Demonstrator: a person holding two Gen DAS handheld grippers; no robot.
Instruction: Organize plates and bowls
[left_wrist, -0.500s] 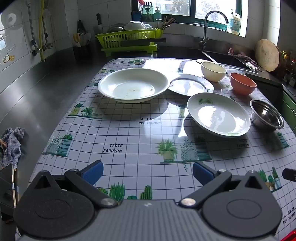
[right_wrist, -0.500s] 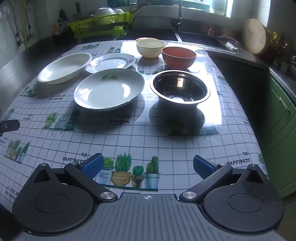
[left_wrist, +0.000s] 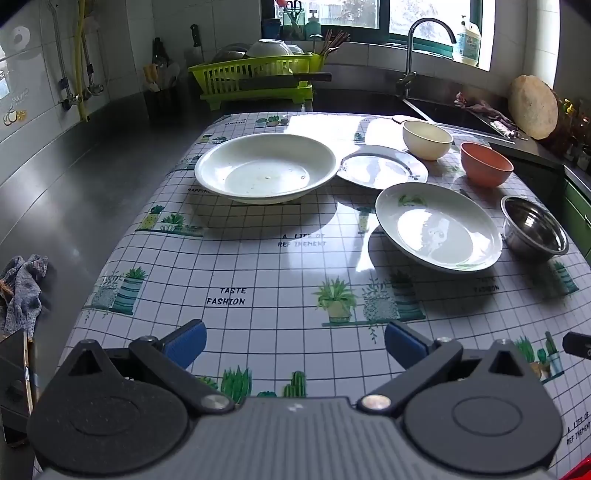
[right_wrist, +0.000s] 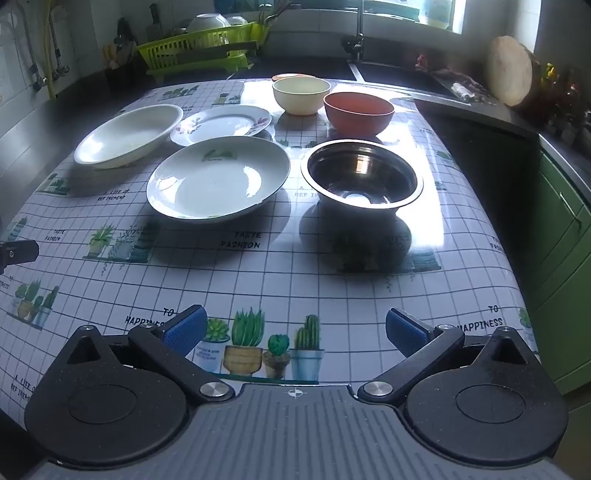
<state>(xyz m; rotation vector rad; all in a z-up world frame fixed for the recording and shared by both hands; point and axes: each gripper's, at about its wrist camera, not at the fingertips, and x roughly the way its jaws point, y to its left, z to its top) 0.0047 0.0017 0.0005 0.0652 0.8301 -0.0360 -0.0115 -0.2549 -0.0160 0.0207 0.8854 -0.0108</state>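
Both the left gripper (left_wrist: 293, 341) and right gripper (right_wrist: 295, 330) hover wide open and empty, short of the shiny steel bowl (right_wrist: 361, 176), plates spread unstacked just left of it, ready for sorting.

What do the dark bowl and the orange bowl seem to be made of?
The dark bowl looks like polished steel: its wall mirrors the window light. The orange bowl looks like matte plastic or melamine, possibly glazed ceramic: flat color, no sharp reflections.
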